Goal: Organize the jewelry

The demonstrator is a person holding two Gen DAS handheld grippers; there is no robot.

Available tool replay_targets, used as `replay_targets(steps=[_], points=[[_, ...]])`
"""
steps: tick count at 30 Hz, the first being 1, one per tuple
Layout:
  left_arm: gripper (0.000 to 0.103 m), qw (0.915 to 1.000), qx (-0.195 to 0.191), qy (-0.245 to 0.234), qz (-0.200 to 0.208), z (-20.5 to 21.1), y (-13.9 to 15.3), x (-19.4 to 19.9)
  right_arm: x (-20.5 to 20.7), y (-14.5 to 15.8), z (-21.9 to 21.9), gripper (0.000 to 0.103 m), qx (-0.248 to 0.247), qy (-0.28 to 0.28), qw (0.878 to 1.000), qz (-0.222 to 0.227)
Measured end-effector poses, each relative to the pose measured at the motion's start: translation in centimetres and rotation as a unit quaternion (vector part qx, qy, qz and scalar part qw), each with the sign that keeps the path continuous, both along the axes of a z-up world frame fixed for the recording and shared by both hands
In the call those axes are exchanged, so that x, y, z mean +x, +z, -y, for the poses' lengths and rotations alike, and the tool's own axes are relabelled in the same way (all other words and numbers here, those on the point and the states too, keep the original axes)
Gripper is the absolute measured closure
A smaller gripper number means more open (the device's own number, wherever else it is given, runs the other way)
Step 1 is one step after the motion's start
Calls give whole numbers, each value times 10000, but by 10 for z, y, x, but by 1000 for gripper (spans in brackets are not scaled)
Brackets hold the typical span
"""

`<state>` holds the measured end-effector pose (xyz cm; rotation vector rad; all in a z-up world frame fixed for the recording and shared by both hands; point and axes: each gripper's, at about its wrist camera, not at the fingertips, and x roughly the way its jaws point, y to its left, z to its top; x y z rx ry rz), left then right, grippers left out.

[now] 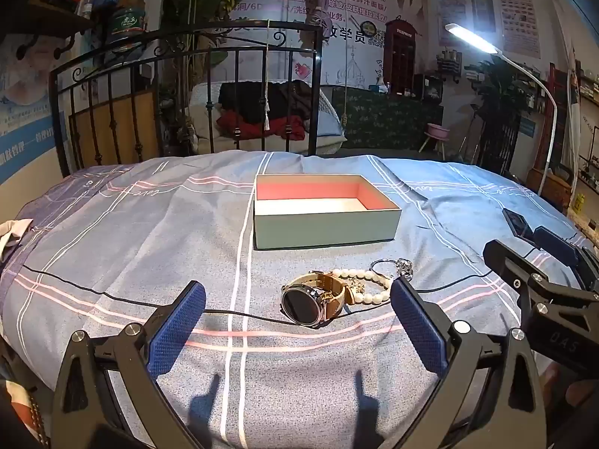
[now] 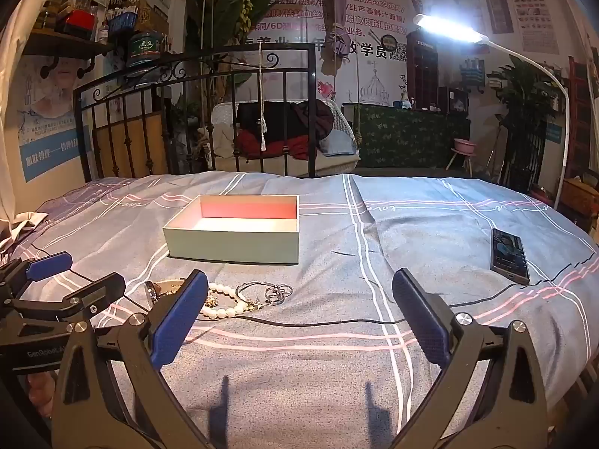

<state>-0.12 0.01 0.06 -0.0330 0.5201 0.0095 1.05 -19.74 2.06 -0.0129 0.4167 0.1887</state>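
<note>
A gold watch (image 1: 312, 301) with a dark round face lies on the blue plaid bedspread (image 1: 149, 232), touching a white pearl bracelet (image 1: 368, 287) and a silver ring piece (image 1: 397, 265). Behind them stands an open pale green box (image 1: 325, 224) with a pink inside, nothing visible in it. My left gripper (image 1: 297, 297) hovers open just short of the watch, nothing between its blue pads. In the right wrist view the pearl bracelet (image 2: 224, 301) and silver rings (image 2: 267, 292) lie left of centre, the box (image 2: 236, 241) beyond. My right gripper (image 2: 299, 286) stands open and holds nothing.
A dark phone (image 2: 509, 256) lies on the bed at the right. A thin black cable (image 2: 299, 322) runs across the cover in front of the jewelry. A black iron bedframe (image 1: 187, 86) stands behind the bed. A white lamp (image 2: 449, 28) shines from the right.
</note>
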Motion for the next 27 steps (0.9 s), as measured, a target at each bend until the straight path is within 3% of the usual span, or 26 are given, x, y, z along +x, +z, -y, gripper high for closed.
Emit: replay_targets(steps=[27], points=[[6, 9999, 37, 77, -117, -3, 0, 2, -1, -2, -2, 6, -5, 27, 10000, -42]])
